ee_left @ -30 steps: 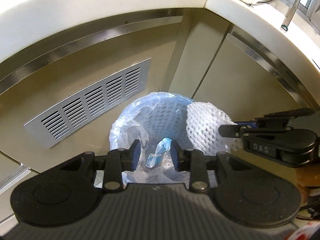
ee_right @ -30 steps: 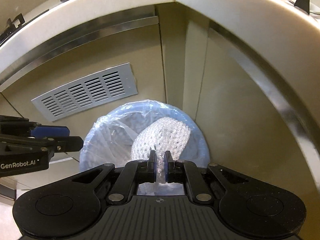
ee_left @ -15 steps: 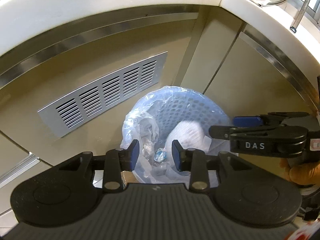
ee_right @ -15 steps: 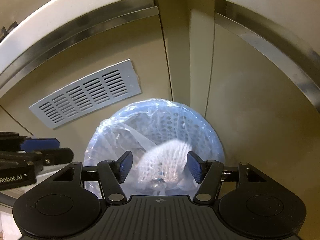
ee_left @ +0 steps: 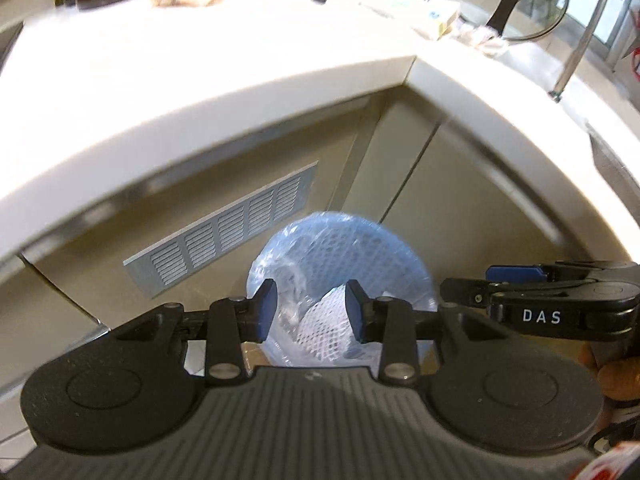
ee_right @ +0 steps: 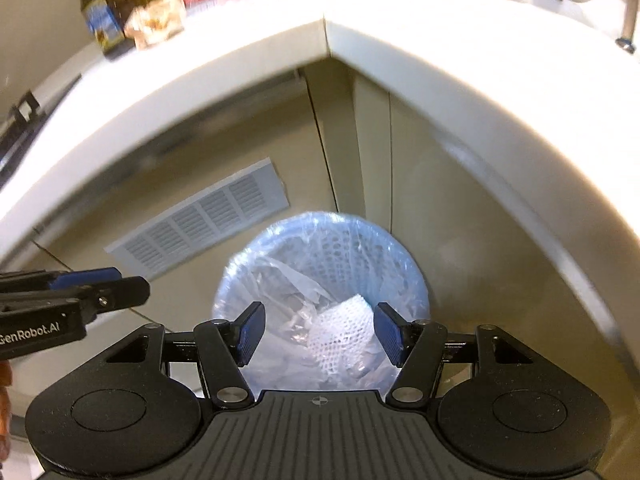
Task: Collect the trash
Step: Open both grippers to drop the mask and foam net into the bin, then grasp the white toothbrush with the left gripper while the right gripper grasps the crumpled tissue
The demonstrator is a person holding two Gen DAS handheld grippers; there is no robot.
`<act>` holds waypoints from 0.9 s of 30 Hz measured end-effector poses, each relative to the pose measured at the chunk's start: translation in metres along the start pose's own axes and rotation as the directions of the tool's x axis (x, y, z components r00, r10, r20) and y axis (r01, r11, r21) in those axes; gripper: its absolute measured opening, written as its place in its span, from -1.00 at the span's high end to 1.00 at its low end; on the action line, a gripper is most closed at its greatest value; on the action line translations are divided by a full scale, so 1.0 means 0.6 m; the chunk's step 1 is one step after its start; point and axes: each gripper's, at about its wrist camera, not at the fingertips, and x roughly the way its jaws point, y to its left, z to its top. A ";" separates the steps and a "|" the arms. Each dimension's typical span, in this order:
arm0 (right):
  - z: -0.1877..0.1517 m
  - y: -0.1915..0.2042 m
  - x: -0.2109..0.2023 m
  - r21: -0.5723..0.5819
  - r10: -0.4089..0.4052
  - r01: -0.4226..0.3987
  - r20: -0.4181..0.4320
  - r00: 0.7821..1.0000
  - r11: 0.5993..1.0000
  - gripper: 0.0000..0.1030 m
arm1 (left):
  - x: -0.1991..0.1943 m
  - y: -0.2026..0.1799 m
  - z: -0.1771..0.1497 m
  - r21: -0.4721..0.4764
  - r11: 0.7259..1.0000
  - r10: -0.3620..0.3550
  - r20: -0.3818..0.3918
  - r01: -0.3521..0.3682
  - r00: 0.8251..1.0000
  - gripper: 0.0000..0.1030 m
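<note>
A blue mesh trash basket [ee_left: 360, 248] lined with a clear plastic bag stands on the floor in the corner under the counter; it also shows in the right wrist view [ee_right: 344, 240]. A white foam net [ee_right: 344, 332] lies inside it, also seen in the left wrist view [ee_left: 324, 328]. My left gripper [ee_left: 310, 314] is open and empty above the basket. My right gripper [ee_right: 320, 334] is wide open and empty above the basket. Each gripper shows from the side in the other's view, the right one [ee_left: 464, 294] and the left one [ee_right: 132, 290].
A white L-shaped counter [ee_right: 360, 44] overhangs the basket, with bottles and packets [ee_right: 132, 12] at its back left. A grey vent grille [ee_right: 200, 216] sits in the cabinet face left of the basket. A glass lid [ee_left: 516, 4] and a metal pole [ee_left: 576, 48] stand at the right.
My right gripper opened and let go of the white foam net, which fell into the basket. Both grippers have risen, so the counter top now shows.
</note>
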 end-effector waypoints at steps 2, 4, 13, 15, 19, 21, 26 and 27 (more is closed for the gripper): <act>0.009 0.008 -0.024 0.007 -0.009 0.009 0.021 1.000 1.000 -0.17 | -0.018 -0.003 0.012 0.009 1.000 -0.008 0.008 0.008 1.000 0.32; 0.018 0.018 -0.051 0.012 -0.022 0.021 0.045 0.999 1.000 -0.17 | -0.037 -0.010 0.023 0.020 1.000 -0.015 0.023 0.015 1.000 0.32; 0.052 0.036 -0.130 0.045 -0.048 0.042 0.149 0.988 0.998 -0.17 | -0.097 -0.039 0.074 0.072 0.996 -0.055 0.090 0.049 0.994 0.27; 0.058 0.037 -0.143 0.054 -0.047 0.038 0.171 0.984 0.998 -0.17 | -0.105 -0.045 0.083 0.080 0.995 -0.064 0.105 0.056 0.992 0.25; 0.074 0.036 -0.172 0.078 -0.060 0.043 0.226 0.972 0.996 -0.17 | -0.119 -0.052 0.104 0.093 0.993 -0.081 0.143 0.068 0.986 0.17; 0.083 0.035 -0.185 0.088 -0.069 0.048 0.253 0.965 0.995 -0.17 | -0.126 -0.053 0.114 0.100 0.993 -0.083 0.162 0.067 0.983 0.16; 0.101 0.029 -0.214 0.105 -0.103 0.074 0.303 0.947 0.992 -0.17 | -0.142 -0.043 0.137 0.101 0.993 -0.080 0.202 0.060 0.976 0.11; 0.103 0.026 -0.217 0.109 -0.113 0.083 0.311 0.944 0.991 -0.17 | -0.145 -0.042 0.141 0.103 0.993 -0.078 0.210 0.058 0.975 0.10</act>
